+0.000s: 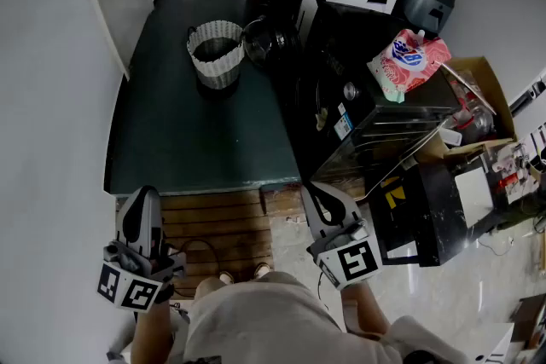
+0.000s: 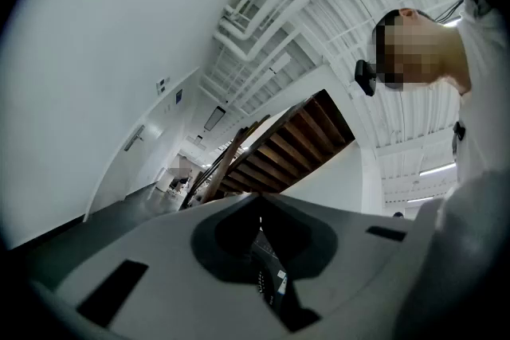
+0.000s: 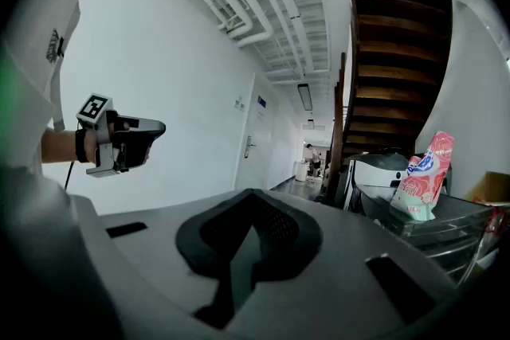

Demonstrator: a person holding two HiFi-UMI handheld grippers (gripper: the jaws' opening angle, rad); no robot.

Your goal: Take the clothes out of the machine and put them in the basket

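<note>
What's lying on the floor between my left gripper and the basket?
Head view: wooden slats just ahead of the left gripper, then bare dark green floor up to the basket.

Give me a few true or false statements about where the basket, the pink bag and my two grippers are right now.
1. The woven basket stands on the dark floor. True.
2. The left gripper is clamped on a garment. False: its jaws are together with nothing between them.
3. A pink bag lies on top of the metal unit. True.
4. The right gripper is reaching into the basket. False: it is held close to the person's body, well apart from the basket, with its jaws shut on nothing.
</note>
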